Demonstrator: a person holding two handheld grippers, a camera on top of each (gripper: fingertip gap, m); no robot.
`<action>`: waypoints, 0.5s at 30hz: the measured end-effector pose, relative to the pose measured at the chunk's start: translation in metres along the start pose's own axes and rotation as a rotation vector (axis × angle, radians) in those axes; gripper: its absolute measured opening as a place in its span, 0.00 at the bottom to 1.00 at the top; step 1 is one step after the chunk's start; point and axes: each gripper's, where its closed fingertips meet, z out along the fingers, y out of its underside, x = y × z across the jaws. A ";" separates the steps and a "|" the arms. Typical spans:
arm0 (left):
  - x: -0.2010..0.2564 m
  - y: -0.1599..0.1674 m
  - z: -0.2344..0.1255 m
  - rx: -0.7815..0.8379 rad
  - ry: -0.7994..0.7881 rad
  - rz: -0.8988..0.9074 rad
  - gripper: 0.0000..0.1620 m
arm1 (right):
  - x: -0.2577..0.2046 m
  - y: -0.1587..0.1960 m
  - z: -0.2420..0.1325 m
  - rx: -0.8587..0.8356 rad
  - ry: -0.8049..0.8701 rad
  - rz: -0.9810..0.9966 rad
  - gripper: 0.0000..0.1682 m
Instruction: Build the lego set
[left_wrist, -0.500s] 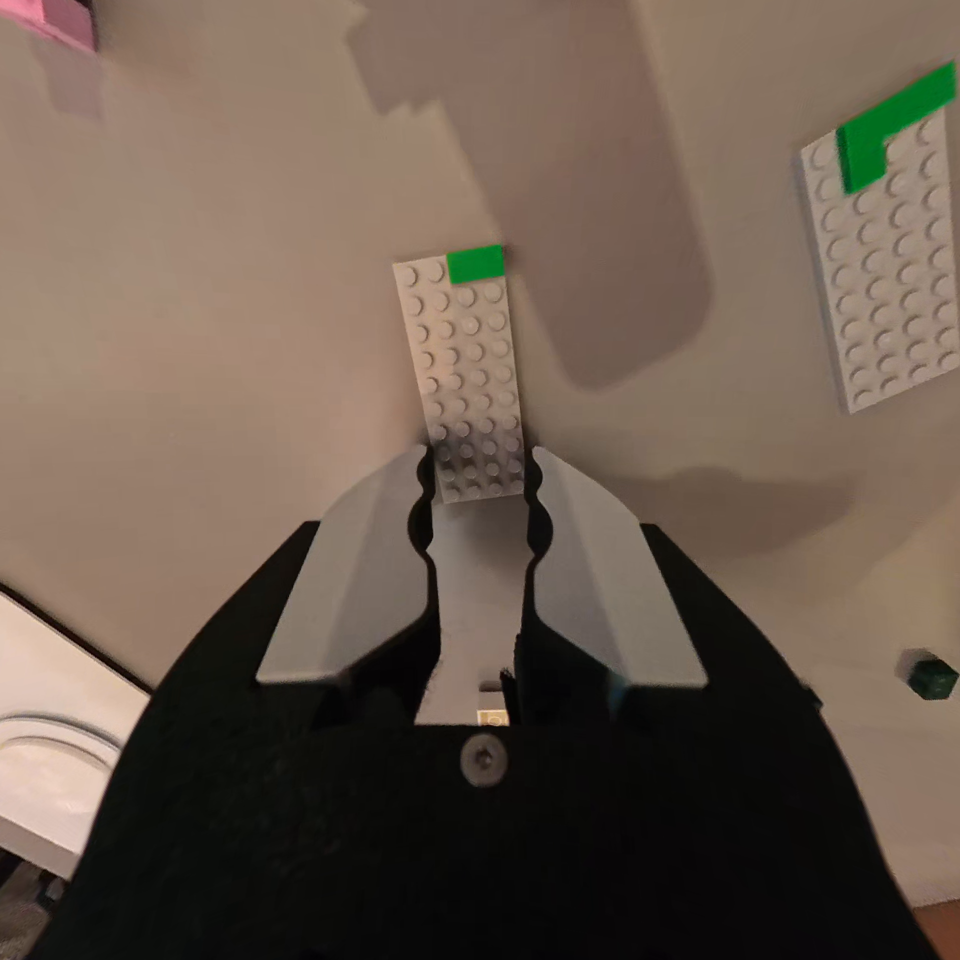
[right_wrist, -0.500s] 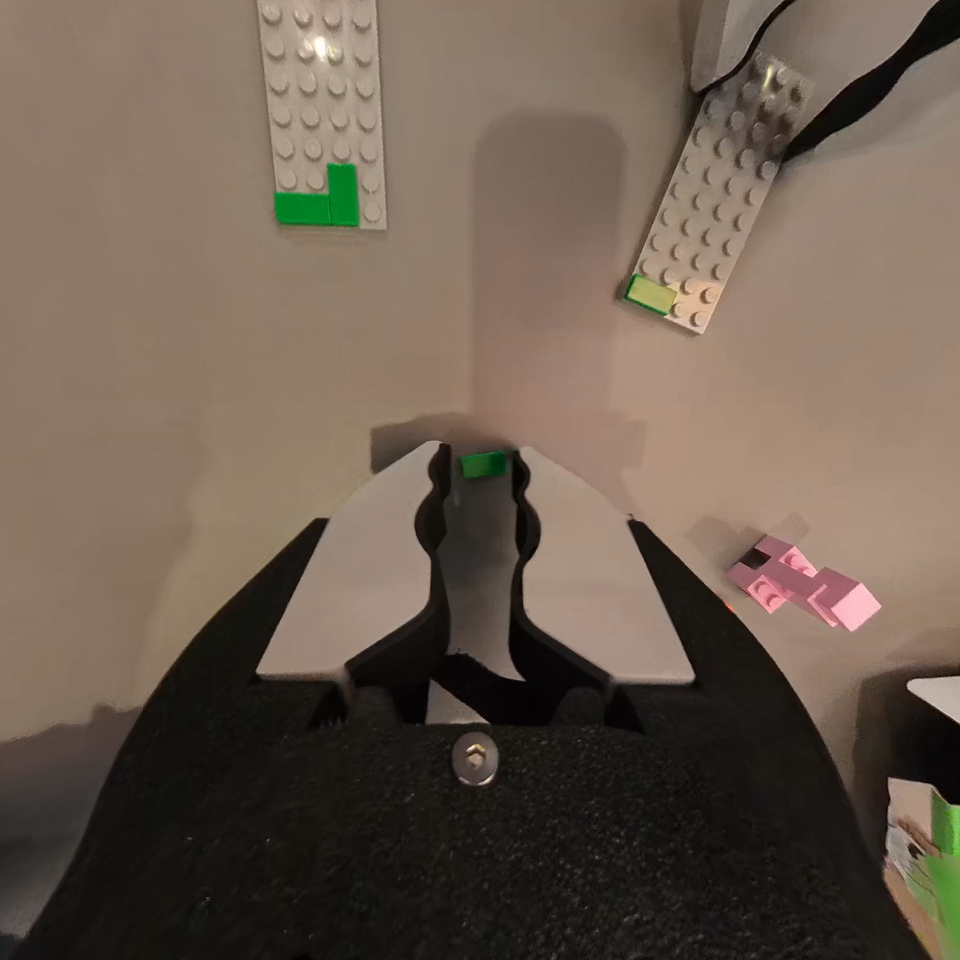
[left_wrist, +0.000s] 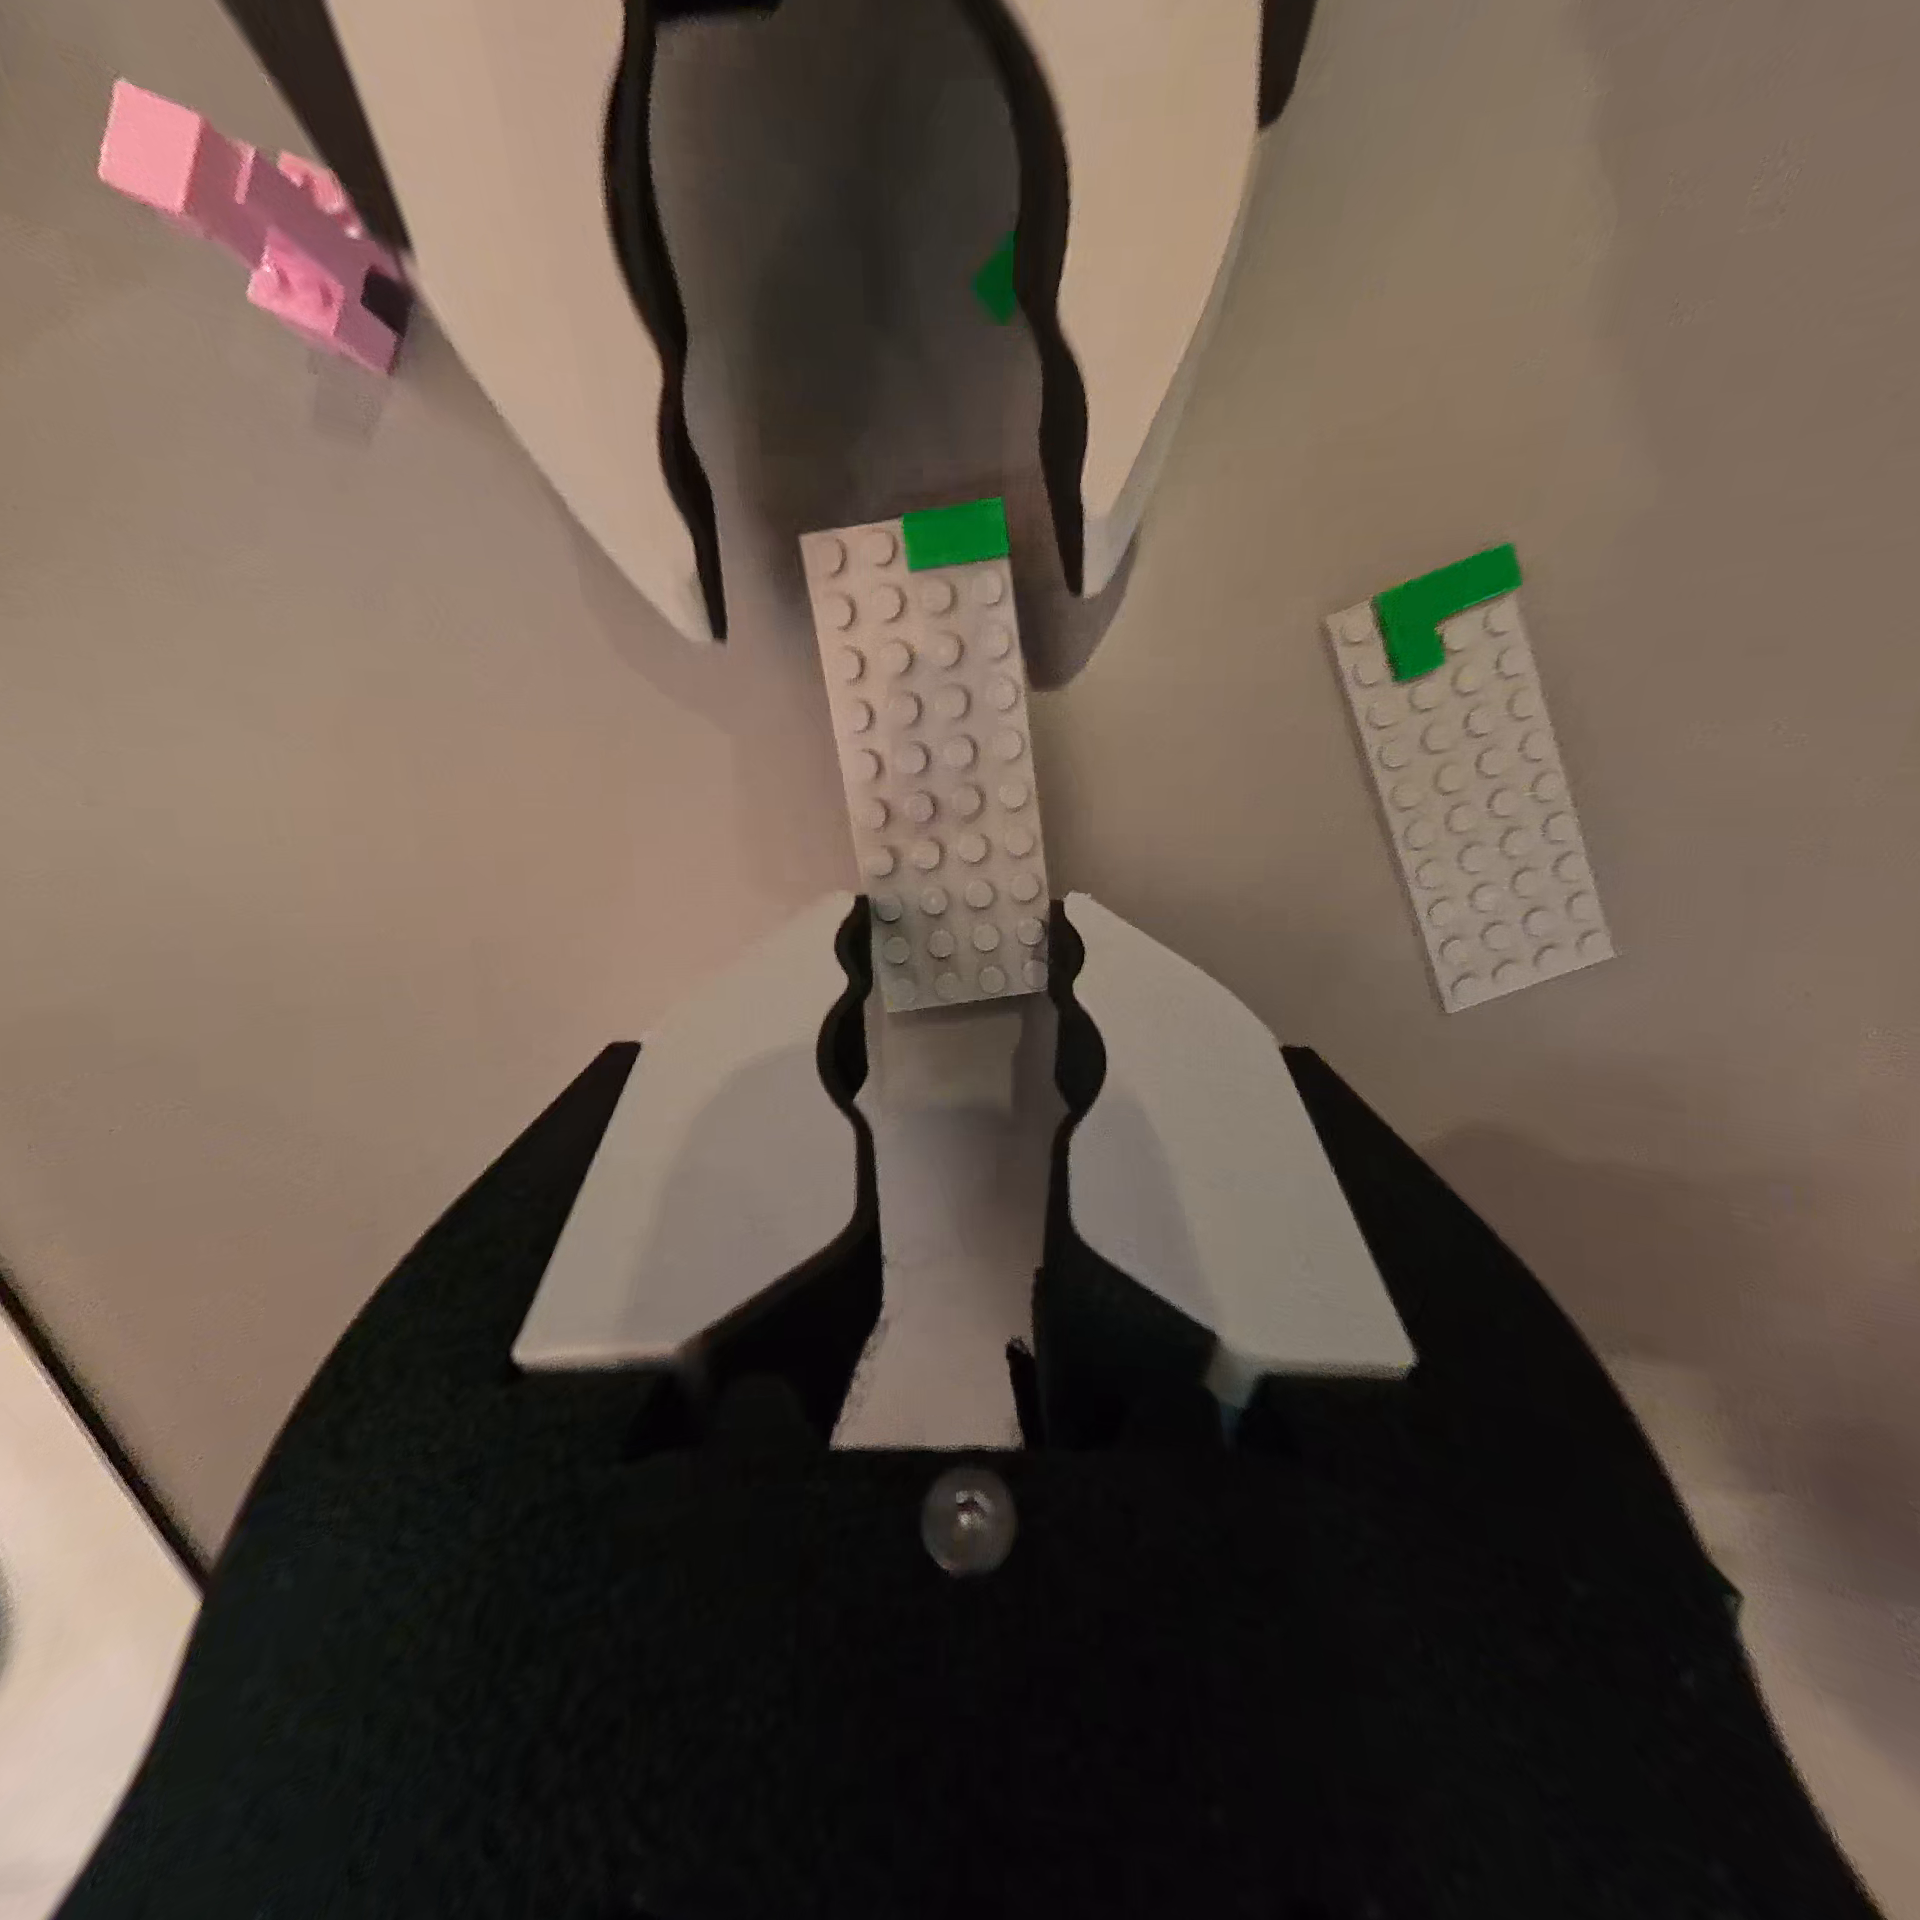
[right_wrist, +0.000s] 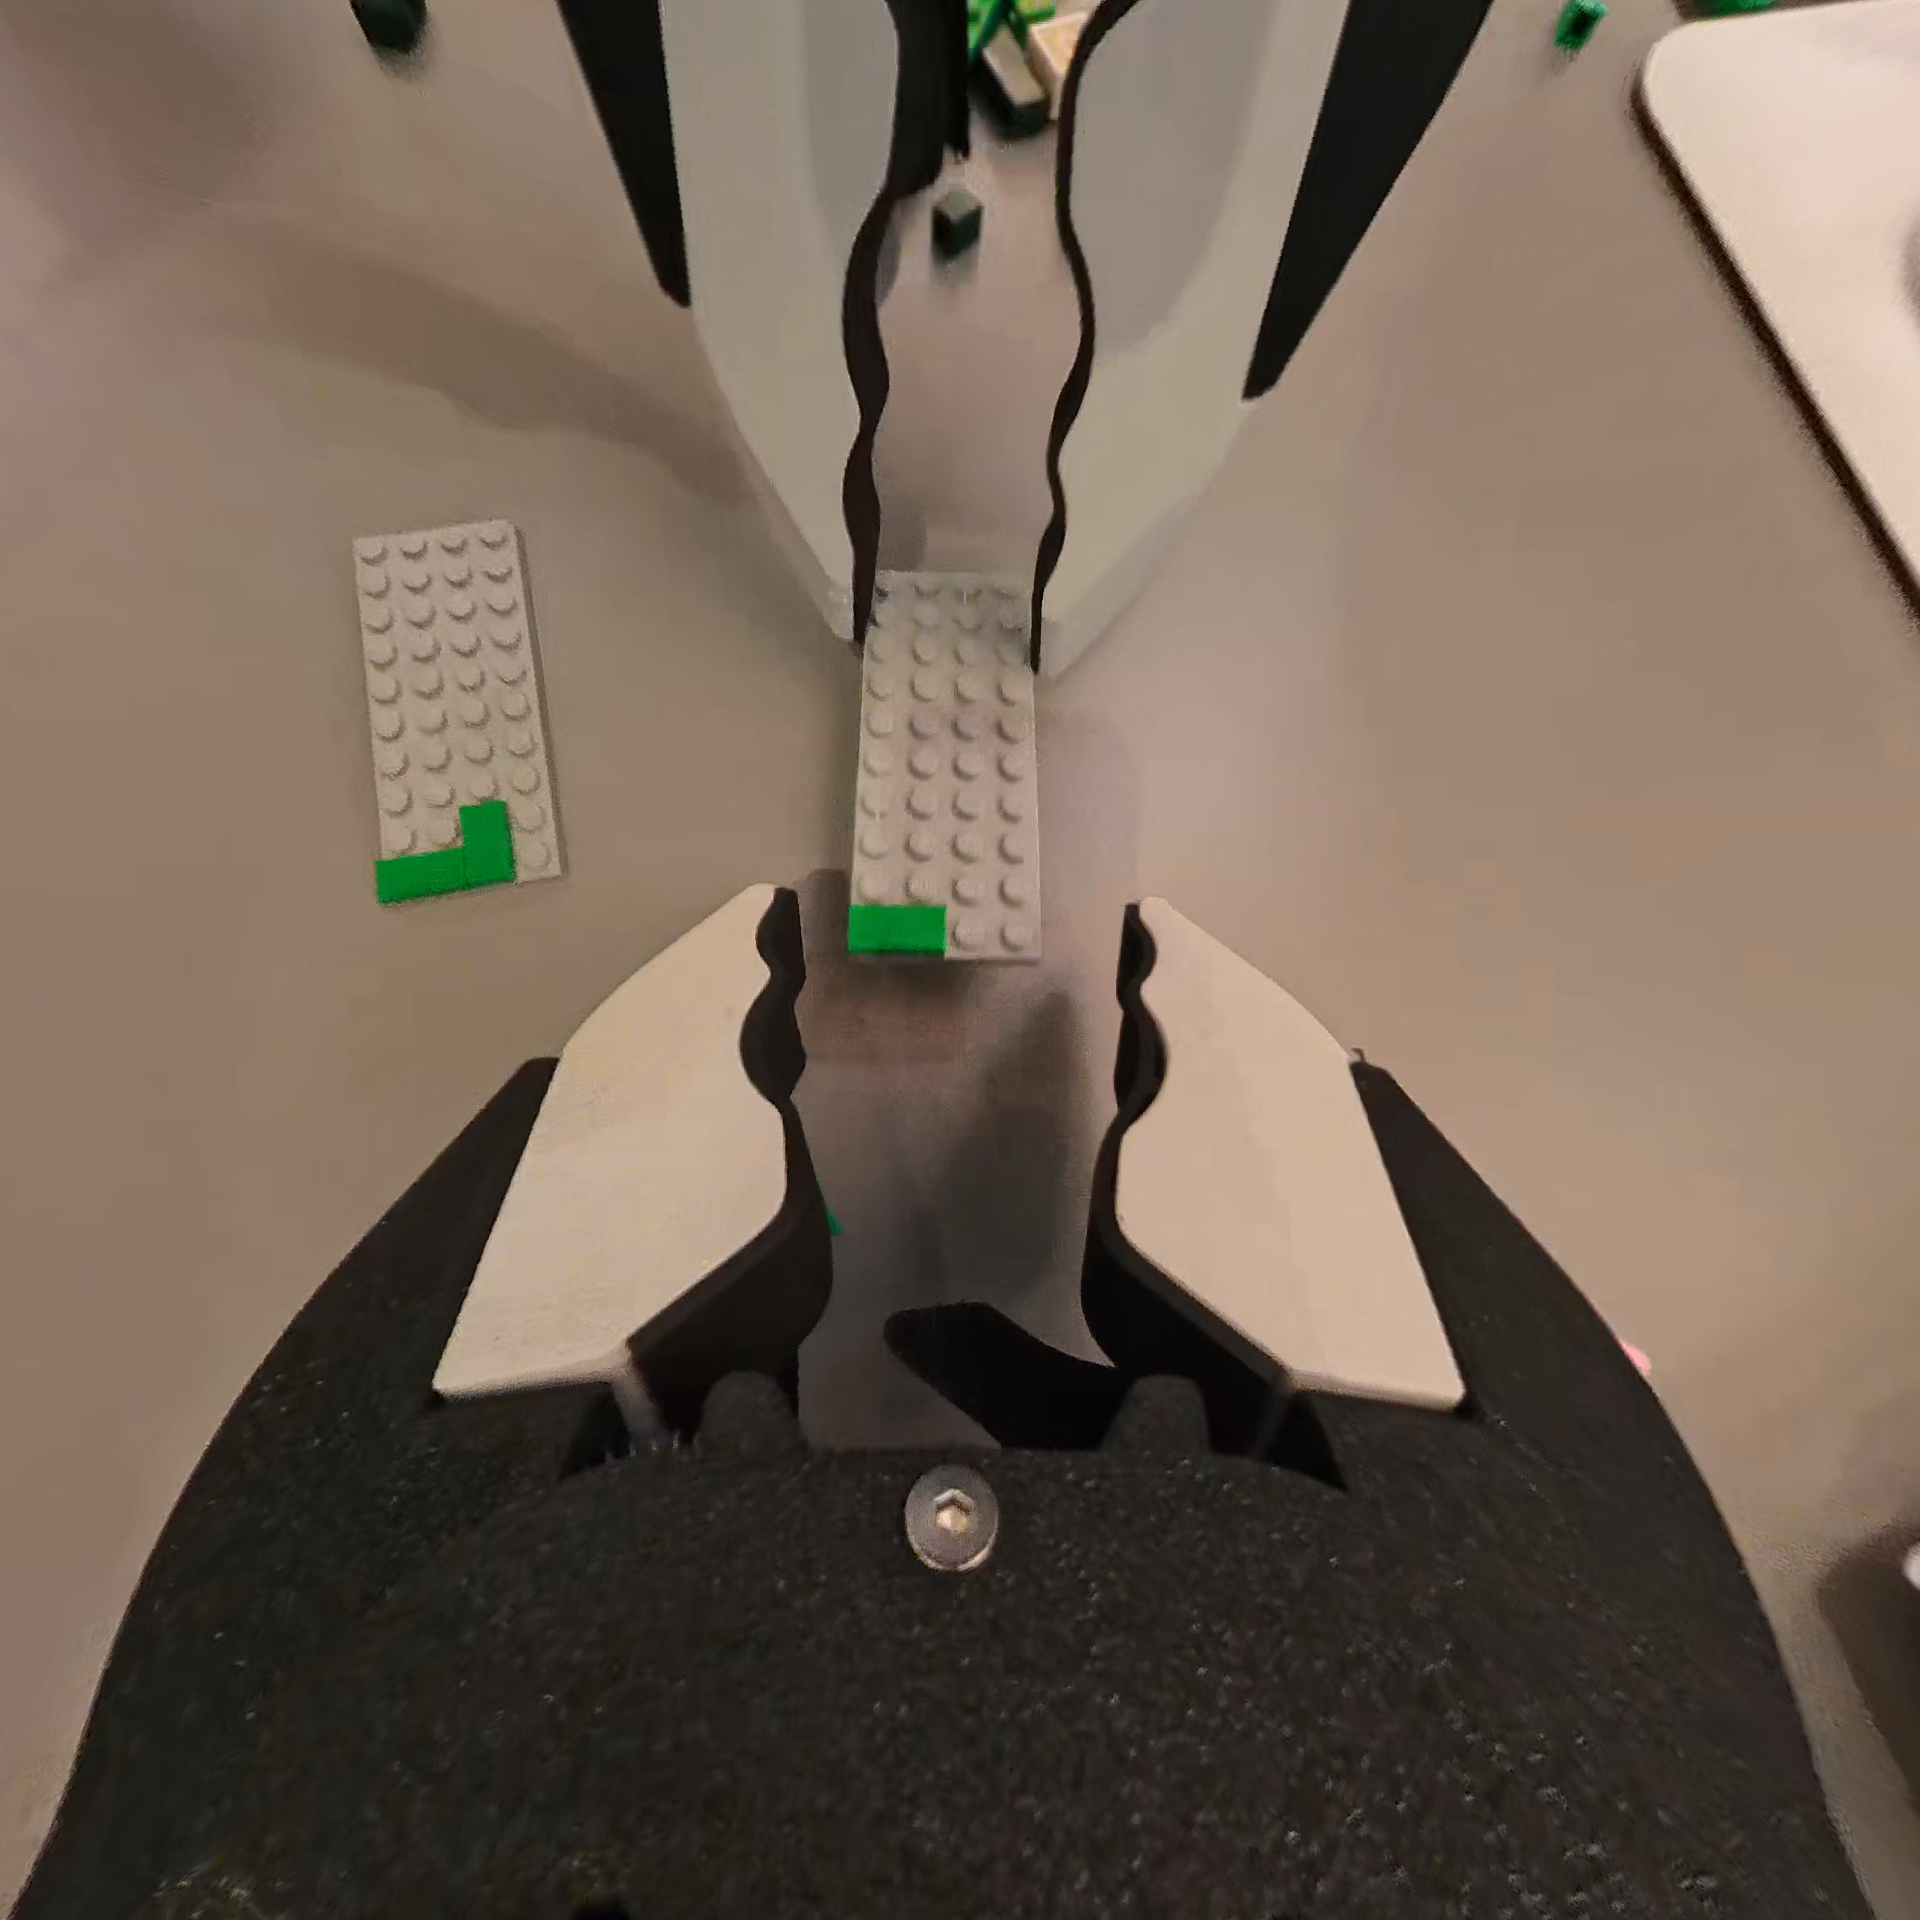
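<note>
Between the two fingers of the left gripper (left_wrist: 961, 909), at their tips: the near end of a grey studded plate (left_wrist: 935, 748), lying flat on the beige tabletop (left_wrist: 416, 831). Fingers set narrow, one on each long edge of the plate; whether they actually press it cannot be told. Far corner of this plate: one green tile (left_wrist: 956, 532). Beyond that far end, facing the left gripper: the right gripper (right_wrist: 961, 914), fingers spread wide, their tips standing to either side of the plate's tiled end without touching it. One small green piece (left_wrist: 995, 283) shows against the inner face of one right finger, partly hidden; whether it is stuck there or merely behind cannot be told.

Beside the held plate, well apart and roughly parallel: a second grey plate (left_wrist: 1470, 800), carrying an L-shaped green tile arrangement (left_wrist: 1439, 608) at one end.

Farther off in the left wrist view: a pink brick assembly (left_wrist: 265, 234). Farthest in the right wrist view: a small dark green brick (right_wrist: 956, 220), and scattered green pieces (right_wrist: 1013, 42), blurred.
</note>
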 end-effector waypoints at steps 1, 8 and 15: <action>0.002 -0.002 0.000 -0.002 -0.001 0.006 0.20 | -0.001 -0.002 0.003 0.000 -0.013 0.001 0.34; 0.005 -0.008 -0.003 0.037 -0.008 -0.013 0.20 | -0.009 -0.003 0.010 -0.002 -0.048 -0.024 0.22; -0.006 -0.018 -0.031 0.348 -0.176 -0.278 0.44 | -0.002 -0.005 -0.013 0.117 0.047 -0.027 0.22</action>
